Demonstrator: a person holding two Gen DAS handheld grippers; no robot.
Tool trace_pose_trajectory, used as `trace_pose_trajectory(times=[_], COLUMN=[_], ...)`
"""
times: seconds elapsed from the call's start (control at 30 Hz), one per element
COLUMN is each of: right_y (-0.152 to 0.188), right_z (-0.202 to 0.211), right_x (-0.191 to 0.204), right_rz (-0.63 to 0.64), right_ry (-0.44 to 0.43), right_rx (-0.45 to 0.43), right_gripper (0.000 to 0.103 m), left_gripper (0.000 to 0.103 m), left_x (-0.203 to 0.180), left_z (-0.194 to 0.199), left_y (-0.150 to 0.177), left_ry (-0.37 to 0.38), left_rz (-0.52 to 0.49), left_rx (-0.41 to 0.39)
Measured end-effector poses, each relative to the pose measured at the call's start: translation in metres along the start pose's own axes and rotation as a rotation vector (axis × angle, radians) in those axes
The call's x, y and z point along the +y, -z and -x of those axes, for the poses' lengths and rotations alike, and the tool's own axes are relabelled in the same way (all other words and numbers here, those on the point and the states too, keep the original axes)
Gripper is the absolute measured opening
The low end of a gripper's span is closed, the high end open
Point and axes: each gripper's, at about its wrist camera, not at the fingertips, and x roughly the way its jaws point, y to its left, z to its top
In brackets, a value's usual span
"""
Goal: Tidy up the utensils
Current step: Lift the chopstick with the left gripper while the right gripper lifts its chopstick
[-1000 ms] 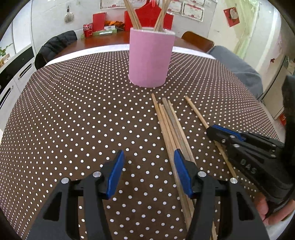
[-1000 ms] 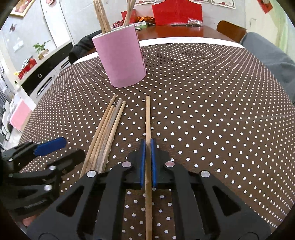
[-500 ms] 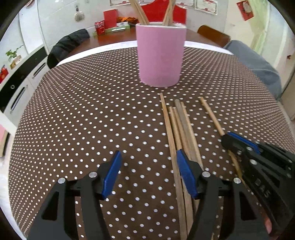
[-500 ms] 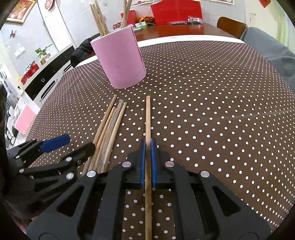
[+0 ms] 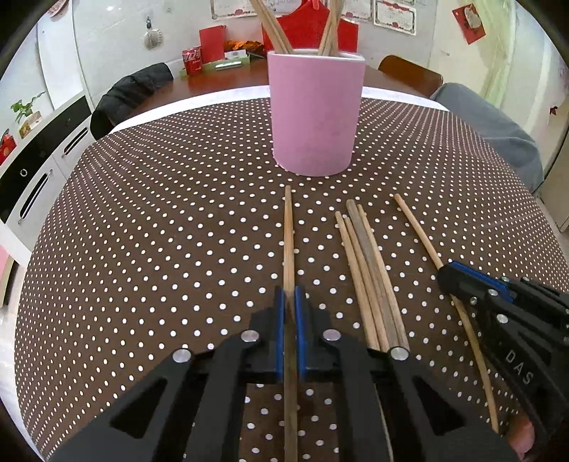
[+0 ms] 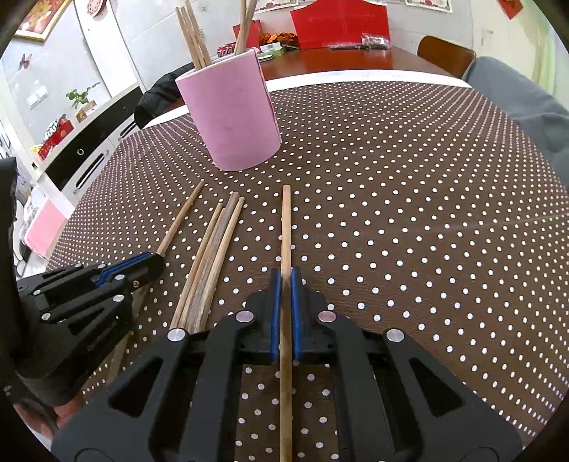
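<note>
A pink cup (image 5: 316,113) (image 6: 231,117) stands upright on the dotted cloth with several chopsticks in it. My left gripper (image 5: 288,298) (image 6: 153,257) is closing firmly on a single wooden chopstick (image 5: 288,234) (image 6: 181,216); the blue pads press both its sides. That stick points at the cup. To its right lies a bundle of several chopsticks (image 5: 370,277) (image 6: 213,256). My right gripper (image 6: 283,280) (image 5: 448,277) is shut on another chopstick (image 6: 285,227) (image 5: 419,231), which also lies along the cloth.
The brown polka-dot tablecloth (image 5: 160,231) covers a round table that drops off at the left and right. Behind it are a wooden table with red boxes (image 6: 338,25), a cola can (image 5: 191,61), dark chairs (image 5: 131,92) and white cabinets (image 6: 89,156).
My left gripper was open beside the bundle; now it is shut on one chopstick, which lies apart to the left of the others. The right gripper holds its stick unmoved.
</note>
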Motion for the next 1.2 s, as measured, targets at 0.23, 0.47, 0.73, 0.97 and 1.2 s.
trace_pose_trajectory(times=[0.23,0.47,0.73,0.97,1.2], right_y=[0.002,-0.004,-0.012,-0.024,-0.039], right_z=[0.009,0.022,0.034,0.055,0.069], right_x=[0.002,0.005,0.009,0.015,0.018], right_rz=[-0.044,-0.044,-0.040,-0.047,-0.050], right_ry=[0.014,0.019,0.023,0.044,0.038], right_rx=[-0.031,-0.067,-0.109,-0.200,-0.258], right_gripper=[0.006,0.006,0.006,0.006,0.006], left_gripper=[0.007,0.007,0.007,0.007,0.007], left_x=[0.009,0.008,0.008,0.008,0.005], left_z=[0.014,0.028,0.049,0.072,0.096], left_y=[0.013,0.015,0.010,0.000,-0.012], left_ry=[0.011,0.023,0.026,0.038,0.059], left_rz=[0.018,0.016,0.025,0.024,0.031], left_rx=[-0.022,-0.052,-0.108,-0.183,-0.278])
